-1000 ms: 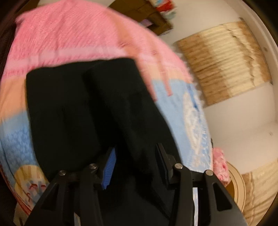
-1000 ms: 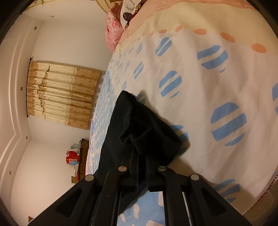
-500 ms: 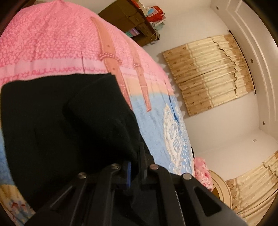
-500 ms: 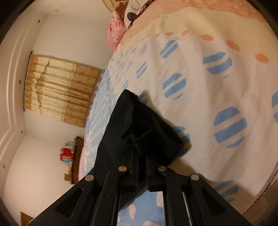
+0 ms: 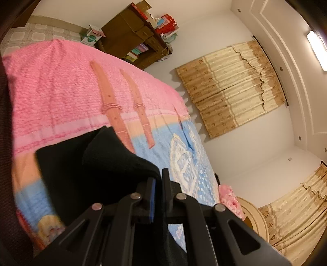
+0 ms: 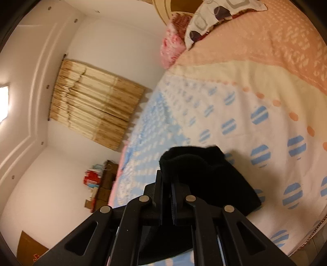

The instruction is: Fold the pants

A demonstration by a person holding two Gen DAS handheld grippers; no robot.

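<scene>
The black pants (image 5: pixel 87 163) lie on the bed, bunched up toward my left gripper (image 5: pixel 159 176), which is shut on a fold of their cloth and holds it raised. In the right wrist view my right gripper (image 6: pixel 167 176) is shut on another edge of the black pants (image 6: pixel 204 176), lifted off the bedspread (image 6: pixel 255 92). The cloth drapes to the right of the right fingers. The pants between the two grippers are hidden below the frames.
The bed has a pink and blue spread (image 5: pixel 61 81). A brown shelf (image 5: pixel 134 41) with boxes stands past its far end. Curtains (image 5: pixel 231 86) hang on the wall. Pillows (image 6: pixel 214 18) lie at the head of the bed.
My left gripper has closed on the pants and lifted them. My right gripper, still shut on the cloth, has risen and tilted, pulling the pants up off the bed.
</scene>
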